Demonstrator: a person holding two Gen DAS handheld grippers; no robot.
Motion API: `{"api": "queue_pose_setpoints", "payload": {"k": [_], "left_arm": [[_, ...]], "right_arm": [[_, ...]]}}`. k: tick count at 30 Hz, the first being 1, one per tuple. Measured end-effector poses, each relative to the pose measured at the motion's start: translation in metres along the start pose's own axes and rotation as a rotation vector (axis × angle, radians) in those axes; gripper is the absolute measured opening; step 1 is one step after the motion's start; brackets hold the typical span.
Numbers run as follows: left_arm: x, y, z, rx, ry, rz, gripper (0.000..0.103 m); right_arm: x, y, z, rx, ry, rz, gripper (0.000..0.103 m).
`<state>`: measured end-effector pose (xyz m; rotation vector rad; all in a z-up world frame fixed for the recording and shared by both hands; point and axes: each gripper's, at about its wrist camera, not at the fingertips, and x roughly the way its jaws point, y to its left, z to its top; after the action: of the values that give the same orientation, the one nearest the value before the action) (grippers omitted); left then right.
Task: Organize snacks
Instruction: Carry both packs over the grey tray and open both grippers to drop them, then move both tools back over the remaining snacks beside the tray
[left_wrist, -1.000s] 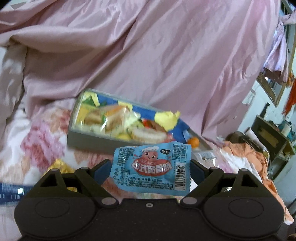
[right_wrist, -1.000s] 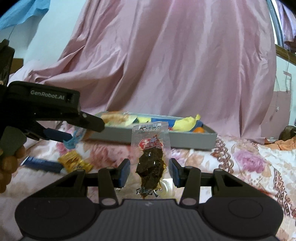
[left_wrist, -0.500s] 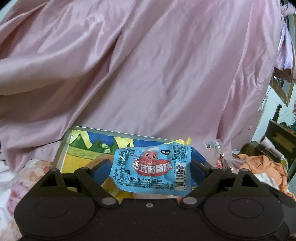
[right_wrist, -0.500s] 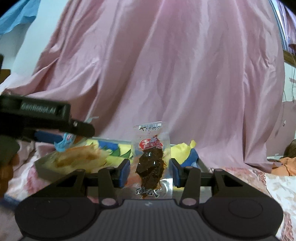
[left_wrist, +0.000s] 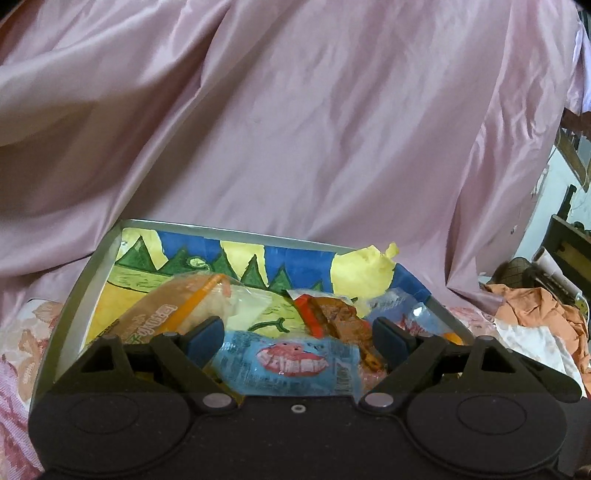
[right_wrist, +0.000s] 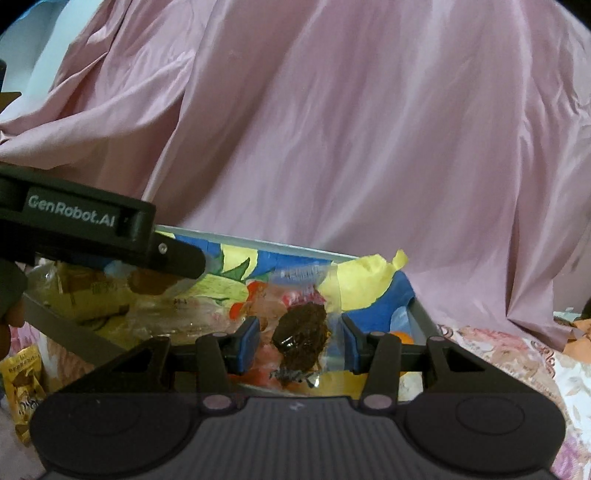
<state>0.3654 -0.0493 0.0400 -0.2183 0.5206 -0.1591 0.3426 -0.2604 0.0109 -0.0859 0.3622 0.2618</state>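
Nearest, left gripper (left_wrist: 297, 334) clamps the blue sachet (left_wrist: 291, 363) and right gripper (right_wrist: 299, 341) the clear dried-meat pouch (right_wrist: 301, 328) by their side edges, both over the grey tray (left_wrist: 88, 273); light, limp, slick film, likely best pinched at seams.

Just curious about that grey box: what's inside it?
The box holds a bread pack, a red snack pack, an orange sweet and a painted paper lining. Its floor beneath the packs is hidden.
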Motion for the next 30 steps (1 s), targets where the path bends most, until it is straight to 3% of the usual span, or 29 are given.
{"api": "queue_pose_setpoints", "payload": {"k": [2, 4, 6, 13, 22, 30], "left_arm": [[-0.001, -0.001, 0.000, -0.003, -0.001, -0.001, 0.092], [-0.002, -0.002, 0.001, -0.005, 0.003, 0.004, 0.097], [-0.007, -0.005, 0.001, -0.002, -0.005, 0.010, 0.101], [-0.037, -0.013, 0.005, 0.005, -0.038, 0.014, 0.102], [-0.090, -0.025, 0.009, 0.013, -0.073, 0.033, 0.102], [-0.140, -0.035, -0.001, 0.014, -0.112, 0.028, 0.102]], "right_arm": [[0.000, -0.002, 0.000, 0.016, 0.001, 0.007, 0.052], [-0.002, -0.004, 0.001, 0.026, -0.006, -0.001, 0.062], [-0.006, -0.004, 0.000, 0.026, -0.023, -0.013, 0.078], [-0.043, -0.008, 0.003, 0.018, -0.068, 0.011, 0.100], [-0.105, -0.006, 0.025, -0.041, -0.125, -0.006, 0.103], [-0.161, 0.001, 0.036, -0.018, -0.187, -0.022, 0.103]]}}
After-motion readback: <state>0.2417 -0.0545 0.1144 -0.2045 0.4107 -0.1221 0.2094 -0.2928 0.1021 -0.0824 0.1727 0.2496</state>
